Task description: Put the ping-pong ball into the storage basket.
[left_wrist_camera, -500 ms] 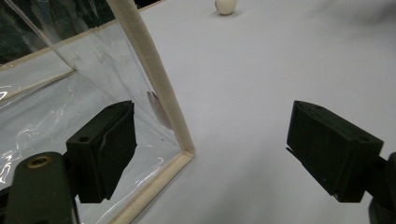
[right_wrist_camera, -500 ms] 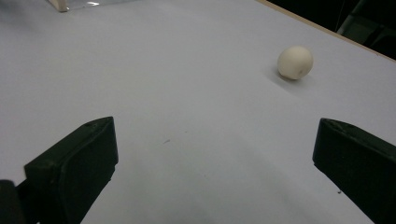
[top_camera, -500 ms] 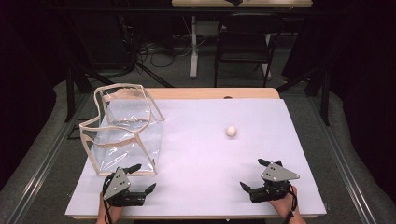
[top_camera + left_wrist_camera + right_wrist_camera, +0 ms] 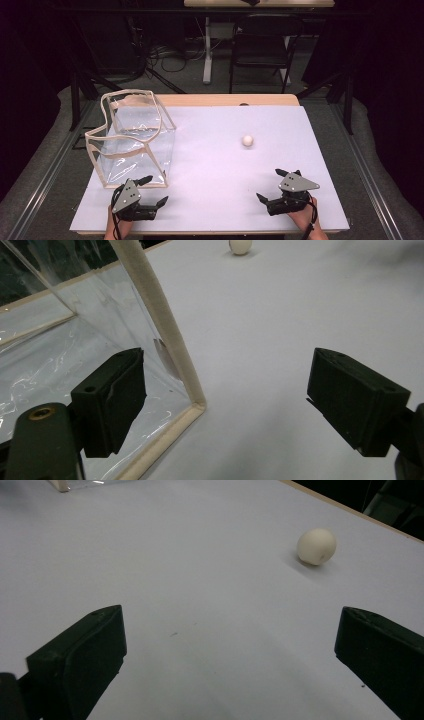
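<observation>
A small cream ball (image 4: 247,140) rests on the white table (image 4: 220,165), right of centre; it also lies far ahead in the left gripper view (image 4: 240,246) and ahead to the right in the right gripper view (image 4: 316,546). A clear plastic bag with cream trim (image 4: 132,140) stands open-topped at the left. My left gripper (image 4: 153,191) is open at the bag's near corner (image 4: 192,402), its jaws wide apart with nothing between them. My right gripper (image 4: 270,184) is open near the front right edge, empty, well short of the ball.
A black chair (image 4: 262,45) and a table leg (image 4: 207,50) with cables stand beyond the far edge. Grey floor surrounds the table, with metal rails along both sides. A person's hands hold both grippers at the front edge.
</observation>
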